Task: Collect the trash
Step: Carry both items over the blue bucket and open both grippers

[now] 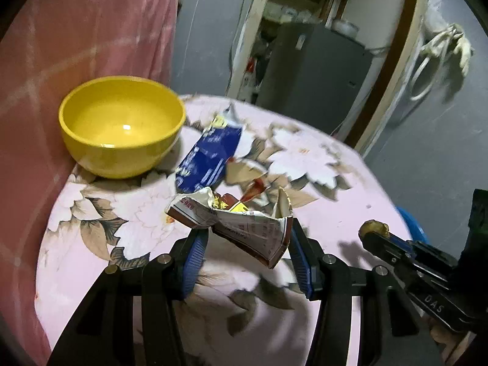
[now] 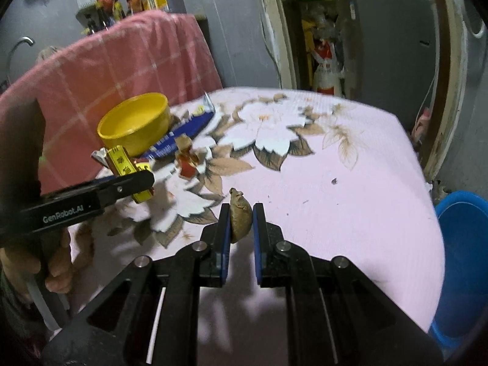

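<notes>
Jaws of the left gripper (image 1: 248,238) stand fairly wide yet pinch a crumpled carton wrapper (image 1: 235,222), white and red-brown with printed text, creased into stiff folds and lifted clear of the floral cloth (image 1: 320,164). In the right wrist view this gripper reaches in from the left edge, roughly level, a hand (image 2: 45,262) wrapped round its handle at lower left.

Right gripper (image 2: 241,218) has its jaws drawn narrow on a small brown lump (image 2: 241,216), dull, wrinkled and rounded, like a peel or husk, held just above the cloth at frame centre.

Beyond the left jaws, a glossy blue packet (image 1: 210,158) lies flat at mid-frame, torn red-and-tan scraps (image 1: 244,174) just beside it. Touching the packet's far side, by the look of the right view, sits a smooth yellow bowl (image 1: 122,125), upper left, against a pink checked blanket (image 1: 76,45). A blue plastic bucket (image 2: 463,262) stands past the cloth's right edge.
</notes>
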`<move>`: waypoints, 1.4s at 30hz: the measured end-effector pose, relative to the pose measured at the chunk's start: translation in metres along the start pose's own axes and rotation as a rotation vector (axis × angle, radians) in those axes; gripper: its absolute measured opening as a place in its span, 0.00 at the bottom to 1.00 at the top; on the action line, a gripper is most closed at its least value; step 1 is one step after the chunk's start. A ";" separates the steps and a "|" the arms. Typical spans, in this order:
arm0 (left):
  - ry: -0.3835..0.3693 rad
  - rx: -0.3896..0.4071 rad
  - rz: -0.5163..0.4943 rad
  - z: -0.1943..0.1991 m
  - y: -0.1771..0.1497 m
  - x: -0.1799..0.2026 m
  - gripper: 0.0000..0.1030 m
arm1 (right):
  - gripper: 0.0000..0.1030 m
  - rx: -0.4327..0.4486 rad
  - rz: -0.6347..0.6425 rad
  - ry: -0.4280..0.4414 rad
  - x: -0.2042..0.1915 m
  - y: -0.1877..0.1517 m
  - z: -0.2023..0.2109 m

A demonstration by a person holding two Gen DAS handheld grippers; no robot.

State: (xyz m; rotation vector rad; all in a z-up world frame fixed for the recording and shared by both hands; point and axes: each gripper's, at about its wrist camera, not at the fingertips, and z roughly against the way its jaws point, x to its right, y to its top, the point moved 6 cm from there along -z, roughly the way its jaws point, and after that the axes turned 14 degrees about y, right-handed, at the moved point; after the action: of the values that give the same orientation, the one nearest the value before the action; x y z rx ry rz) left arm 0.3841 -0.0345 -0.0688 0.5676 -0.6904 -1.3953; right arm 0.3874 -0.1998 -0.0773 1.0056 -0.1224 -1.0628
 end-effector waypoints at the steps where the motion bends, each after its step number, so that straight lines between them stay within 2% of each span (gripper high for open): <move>1: -0.004 0.023 0.002 0.007 0.002 0.003 0.45 | 0.22 0.025 0.006 0.001 -0.003 0.002 0.007; 7: -0.057 0.177 0.012 0.045 0.022 0.030 0.45 | 0.22 0.197 0.066 -0.017 -0.015 0.019 0.057; 13: -0.143 0.304 -0.024 0.075 0.050 0.080 0.45 | 0.22 0.401 0.130 -0.093 -0.016 0.043 0.127; 20: -0.259 0.367 -0.141 0.100 0.065 0.164 0.45 | 0.23 0.552 0.141 -0.230 0.012 0.052 0.206; 24: -0.337 0.356 -0.204 0.104 0.062 0.216 0.45 | 0.23 0.596 0.110 -0.297 0.037 0.044 0.239; 29: -0.399 0.311 -0.263 0.094 0.057 0.269 0.45 | 0.23 0.603 0.055 -0.387 0.073 0.027 0.274; 34: -0.430 0.227 -0.313 0.075 0.046 0.311 0.46 | 0.23 0.570 -0.025 -0.446 0.110 0.006 0.289; 42: -0.450 0.038 -0.402 0.029 0.023 0.356 0.47 | 0.23 0.500 -0.138 -0.464 0.154 -0.017 0.278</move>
State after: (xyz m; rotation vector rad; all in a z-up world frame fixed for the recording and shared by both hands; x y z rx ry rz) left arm 0.3938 -0.3850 0.0039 0.4374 -0.9997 -1.9203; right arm 0.3095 -0.4944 0.0135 1.2040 -0.7348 -1.4186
